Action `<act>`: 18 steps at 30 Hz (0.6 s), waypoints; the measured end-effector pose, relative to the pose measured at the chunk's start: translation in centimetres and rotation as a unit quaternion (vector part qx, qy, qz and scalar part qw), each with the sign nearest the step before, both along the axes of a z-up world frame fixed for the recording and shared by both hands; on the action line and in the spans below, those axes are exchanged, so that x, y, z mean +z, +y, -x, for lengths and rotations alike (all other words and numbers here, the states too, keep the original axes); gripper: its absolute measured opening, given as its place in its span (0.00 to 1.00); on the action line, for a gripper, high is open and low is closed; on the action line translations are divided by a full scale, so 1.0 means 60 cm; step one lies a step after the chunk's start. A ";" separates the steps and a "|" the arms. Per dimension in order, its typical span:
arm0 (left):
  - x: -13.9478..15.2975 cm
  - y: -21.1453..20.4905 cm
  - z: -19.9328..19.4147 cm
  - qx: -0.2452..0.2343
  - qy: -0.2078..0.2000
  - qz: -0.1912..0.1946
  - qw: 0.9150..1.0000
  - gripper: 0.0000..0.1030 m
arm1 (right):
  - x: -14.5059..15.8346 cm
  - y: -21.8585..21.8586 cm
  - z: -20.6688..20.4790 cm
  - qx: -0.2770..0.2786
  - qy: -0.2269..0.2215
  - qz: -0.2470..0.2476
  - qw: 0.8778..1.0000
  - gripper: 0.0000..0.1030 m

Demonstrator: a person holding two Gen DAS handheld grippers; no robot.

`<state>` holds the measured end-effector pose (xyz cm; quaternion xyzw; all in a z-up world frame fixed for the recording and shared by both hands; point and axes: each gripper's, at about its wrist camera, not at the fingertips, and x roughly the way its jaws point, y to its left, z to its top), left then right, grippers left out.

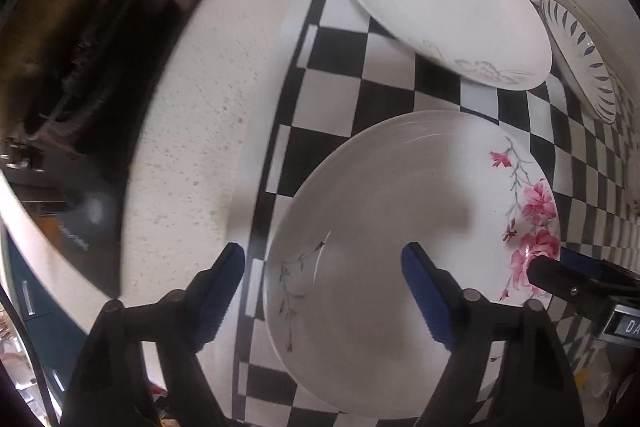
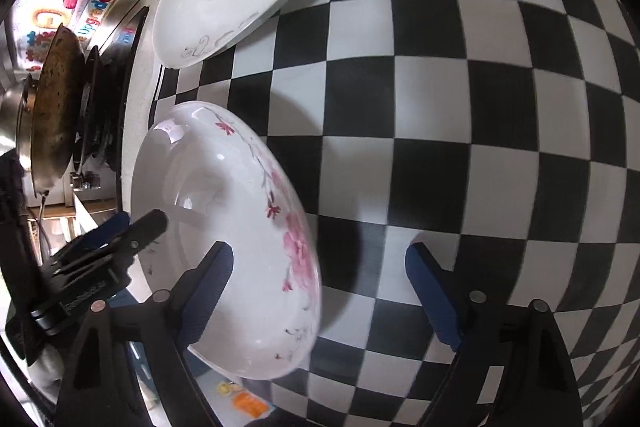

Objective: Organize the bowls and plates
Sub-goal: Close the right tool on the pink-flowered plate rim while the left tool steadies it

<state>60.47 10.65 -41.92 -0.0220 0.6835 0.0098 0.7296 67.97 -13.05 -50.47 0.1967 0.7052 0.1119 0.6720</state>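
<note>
Both hand-held grippers, left (image 1: 323, 259) and right (image 2: 319, 259), gape empty astride the pink-flowered white ceramic plate (image 1: 400, 227); seat your pads squarely before squeezing its rim.

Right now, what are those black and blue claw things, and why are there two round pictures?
They are grippers, tongs a person holds, one in each hand. Each carries a camera, so each picture looks along one gripper.

One shows the left gripper, the other the right gripper. Both are open, one at each side of the pink-flowered plate, holding nothing yet.

The plate sits on a checkered cloth. Beyond it lie a white plate and a leaf-patterned plate. A stove stands beside them.
</note>
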 end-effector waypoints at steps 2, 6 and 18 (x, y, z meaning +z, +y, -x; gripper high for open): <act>-0.007 0.008 -0.004 0.005 0.007 0.013 1.000 0.68 | 0.001 0.006 -0.005 0.004 0.002 0.000 1.000 0.87; -0.019 0.022 -0.009 0.012 0.019 0.040 0.999 0.52 | -0.006 0.022 -0.011 0.006 0.012 -0.011 1.000 0.74; -0.019 0.055 0.015 -0.011 0.021 0.053 0.998 0.40 | -0.007 0.063 -0.008 0.022 0.017 0.030 0.999 0.21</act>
